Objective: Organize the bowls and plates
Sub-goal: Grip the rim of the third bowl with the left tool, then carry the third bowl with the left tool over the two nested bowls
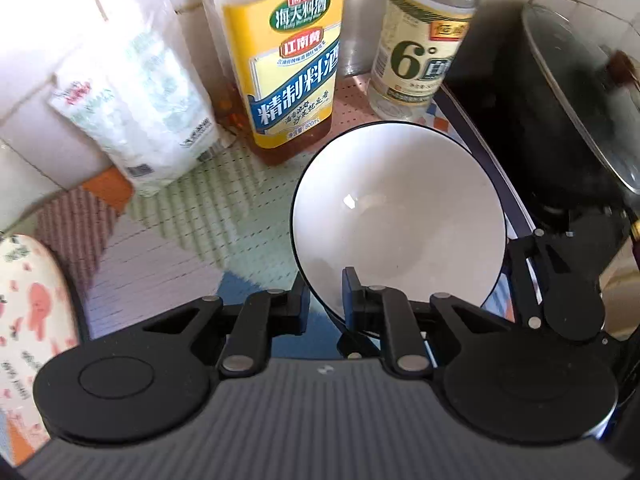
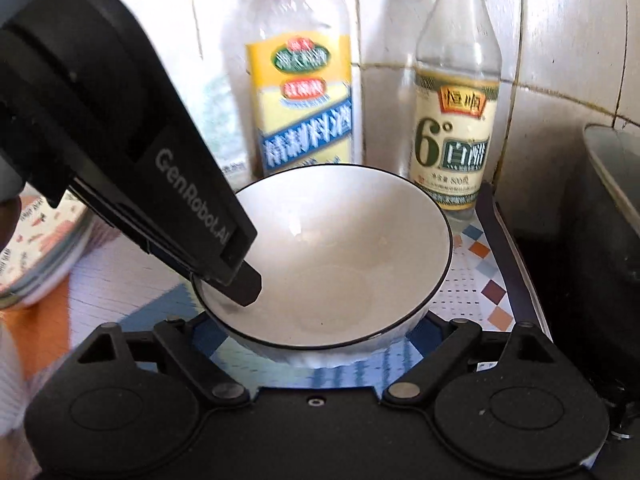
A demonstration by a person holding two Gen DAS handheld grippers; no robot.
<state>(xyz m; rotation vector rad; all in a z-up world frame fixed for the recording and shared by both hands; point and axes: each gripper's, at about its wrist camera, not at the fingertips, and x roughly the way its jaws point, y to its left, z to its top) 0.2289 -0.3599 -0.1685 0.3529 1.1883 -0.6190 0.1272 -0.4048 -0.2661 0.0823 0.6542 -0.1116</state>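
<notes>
Since your left gripper (image 1: 326, 296) pinches the bowl (image 1: 400, 216) rim, mind it: glazed, probably slippery, breakable; your right gripper (image 2: 320, 328) gapes empty.

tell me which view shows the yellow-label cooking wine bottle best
The left wrist view: the yellow-label cooking wine bottle stands close and its label is sharp and fully readable, down to the base on the mat. In the right wrist view the same bottle is blurred, and the white bowl hides its base.
</notes>
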